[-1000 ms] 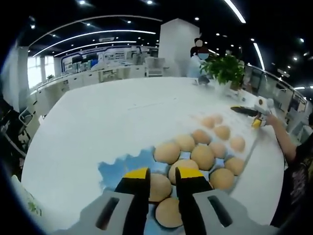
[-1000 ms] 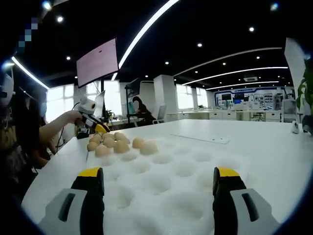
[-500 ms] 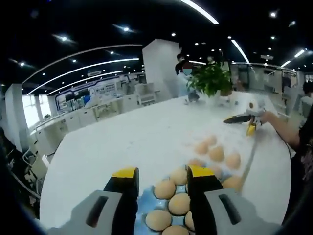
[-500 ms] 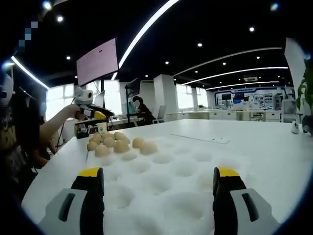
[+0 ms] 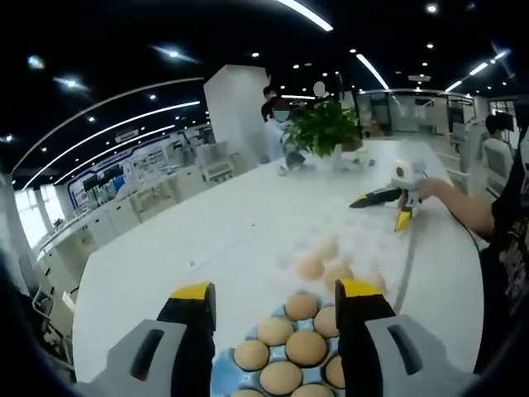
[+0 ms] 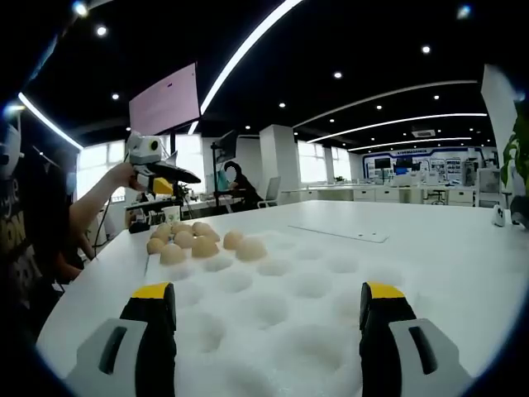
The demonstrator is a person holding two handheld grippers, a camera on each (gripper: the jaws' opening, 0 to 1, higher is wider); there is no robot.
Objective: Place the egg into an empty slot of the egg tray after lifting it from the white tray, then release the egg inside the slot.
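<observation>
Hovering with jaws spread and nothing between them, the left gripper (image 5: 275, 302) hangs above the blue egg tray (image 5: 223, 376), whose eggs (image 5: 306, 347) sit just below its tips. Beyond it lies the white tray (image 5: 364, 248) holding a few eggs. The right gripper (image 6: 267, 304), also spread and holding nothing, rests over empty white hollows (image 6: 314, 285). Judged from this, one placement looks finished; the next move calls for reaching to the white tray for another egg (image 6: 251, 249).

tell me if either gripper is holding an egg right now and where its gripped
Nothing is held. The left gripper is open above the eggs in the blue tray; the right gripper is open over the white tray.
</observation>
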